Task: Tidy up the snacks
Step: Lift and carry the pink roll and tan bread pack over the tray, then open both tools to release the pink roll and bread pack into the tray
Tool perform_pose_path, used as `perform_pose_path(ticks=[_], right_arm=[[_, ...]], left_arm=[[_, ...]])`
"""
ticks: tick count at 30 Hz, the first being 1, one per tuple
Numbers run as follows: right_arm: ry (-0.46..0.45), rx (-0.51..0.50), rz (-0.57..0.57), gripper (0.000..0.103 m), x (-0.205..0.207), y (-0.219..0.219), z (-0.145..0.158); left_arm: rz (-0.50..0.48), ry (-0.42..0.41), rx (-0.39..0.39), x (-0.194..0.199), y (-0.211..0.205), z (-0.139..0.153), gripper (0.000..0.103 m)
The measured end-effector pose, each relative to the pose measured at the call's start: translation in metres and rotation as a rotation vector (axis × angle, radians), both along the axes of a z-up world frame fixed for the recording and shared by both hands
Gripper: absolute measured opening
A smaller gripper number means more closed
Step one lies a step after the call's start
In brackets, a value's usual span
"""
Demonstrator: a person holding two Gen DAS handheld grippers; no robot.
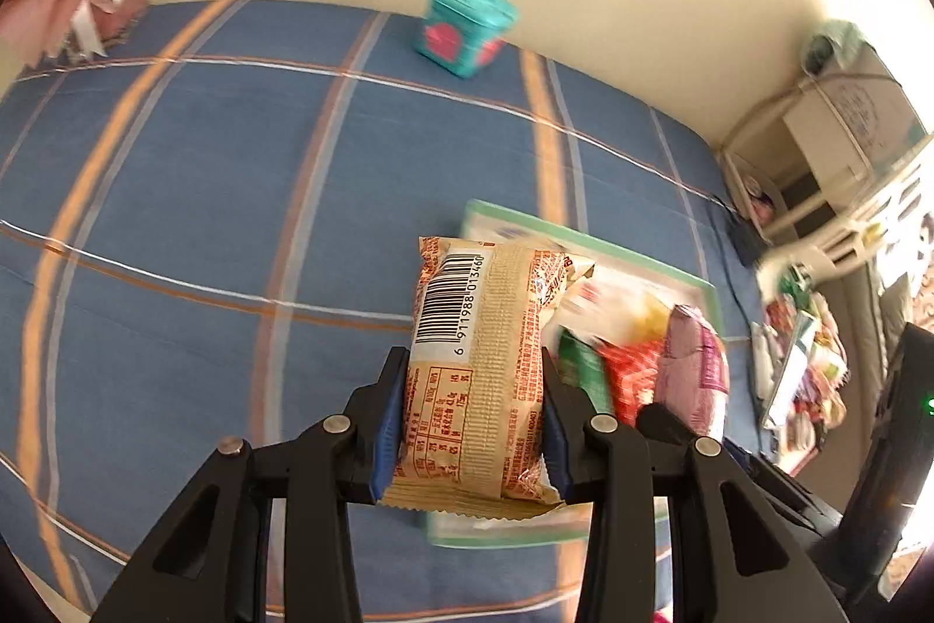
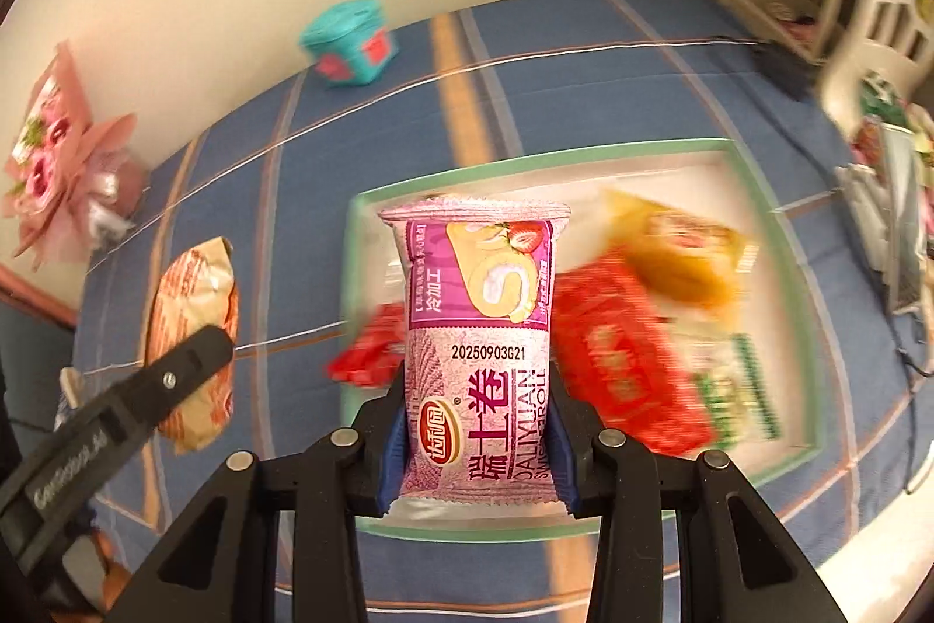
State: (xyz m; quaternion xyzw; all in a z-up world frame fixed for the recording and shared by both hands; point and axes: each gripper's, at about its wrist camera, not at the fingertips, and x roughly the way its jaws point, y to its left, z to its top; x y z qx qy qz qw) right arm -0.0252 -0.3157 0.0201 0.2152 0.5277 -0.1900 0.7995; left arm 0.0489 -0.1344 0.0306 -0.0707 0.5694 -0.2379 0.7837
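The tan pack (image 1: 478,366) is clamped in the left gripper (image 1: 474,418); the pink roll (image 2: 481,348) is clamped in the right gripper (image 2: 480,439). Both hang above the tray (image 2: 776,214). Step in hand: carrying. Next, likely: choose each placement spot, lower, then release.

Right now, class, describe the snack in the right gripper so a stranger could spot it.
Above the green-rimmed tray on the blue plaid cloth, the right gripper clamps a pink-purple packet. Unlike the red and yellow packs below, it pictures a strawberry swiss roll.
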Motion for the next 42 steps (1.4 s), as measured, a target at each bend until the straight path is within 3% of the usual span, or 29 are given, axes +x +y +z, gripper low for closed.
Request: perform_pose_path(ticks=[8, 19, 23, 25, 33, 40, 42], right_arm=[[0.058, 0.018, -0.071, 0.042, -0.021, -0.045, -0.016], [0.077, 0.045, -0.055, 0.044, -0.019, -0.051, -0.039], [0.085, 0.04, -0.054, 0.049, -0.016, -0.051, -0.042], [0.088, 0.039, -0.052, 0.061, -0.017, -0.05, -0.042], [0.104, 0.023, -0.057, 0.075, -0.019, -0.049, -0.041], [0.07, 0.006, -0.047, 0.087, -0.024, -0.041, -0.031], [0.057, -0.004, -0.047, 0.091, -0.027, -0.038, -0.028]], left_arm=[[-0.03, 0.04, 0.003, -0.014, -0.045, -0.017, 0.042], [-0.05, 0.1, -0.043, -0.012, -0.069, -0.042, 0.043], [-0.038, 0.13, -0.051, -0.011, -0.063, -0.047, 0.053], [-0.032, 0.141, -0.062, -0.011, -0.06, -0.047, 0.055], [-0.004, 0.107, -0.094, -0.016, -0.034, -0.033, 0.076], [0.06, -0.01, -0.003, -0.023, -0.006, -0.021, 0.082], [0.082, -0.042, 0.042, -0.023, 0.002, -0.02, 0.097]])
